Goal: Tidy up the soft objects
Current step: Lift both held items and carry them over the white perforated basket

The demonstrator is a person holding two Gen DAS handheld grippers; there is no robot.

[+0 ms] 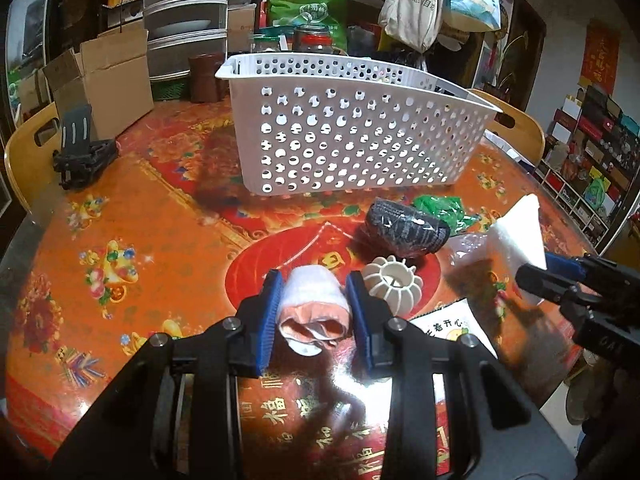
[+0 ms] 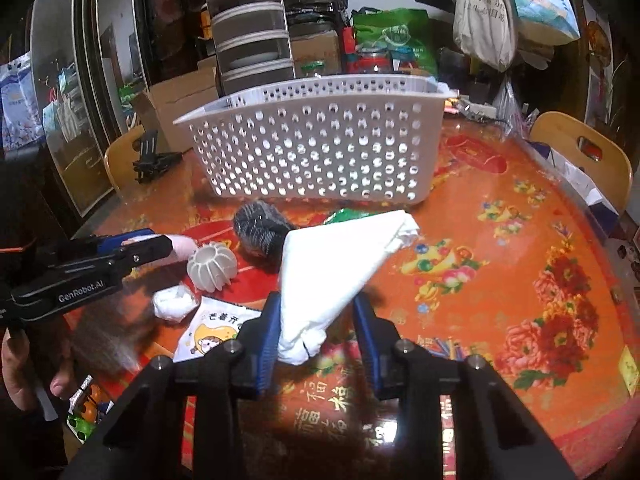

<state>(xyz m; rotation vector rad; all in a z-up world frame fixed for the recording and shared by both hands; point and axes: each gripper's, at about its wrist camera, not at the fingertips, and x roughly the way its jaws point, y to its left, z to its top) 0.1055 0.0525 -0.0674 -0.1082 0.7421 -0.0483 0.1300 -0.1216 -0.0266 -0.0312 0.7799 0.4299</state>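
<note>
Two soft things are held, one in each of our grippers, over a red and orange patterned table [image 2: 500, 240].

Between the blue pads of our left gripper [image 1: 314, 306] sits a rolled white and pink sock [image 1: 314, 300], pressed on both sides; it looks light and squashy, so we judge a grip across its middle is safest. Our right gripper [image 2: 316, 328] is closed on the narrow bunched end of a white cloth [image 2: 340, 252], which fans out limp ahead of the jaws and would likely droop. Beyond both jaws stands a white perforated basket [image 1: 340, 136]. Only the left view shows the sock's open cuff. Only the right view shows a small white wad [image 2: 174, 304] left of its jaws, beside a ribbed white ball [image 2: 212, 266] and a dark roll [image 2: 262, 226].
</note>
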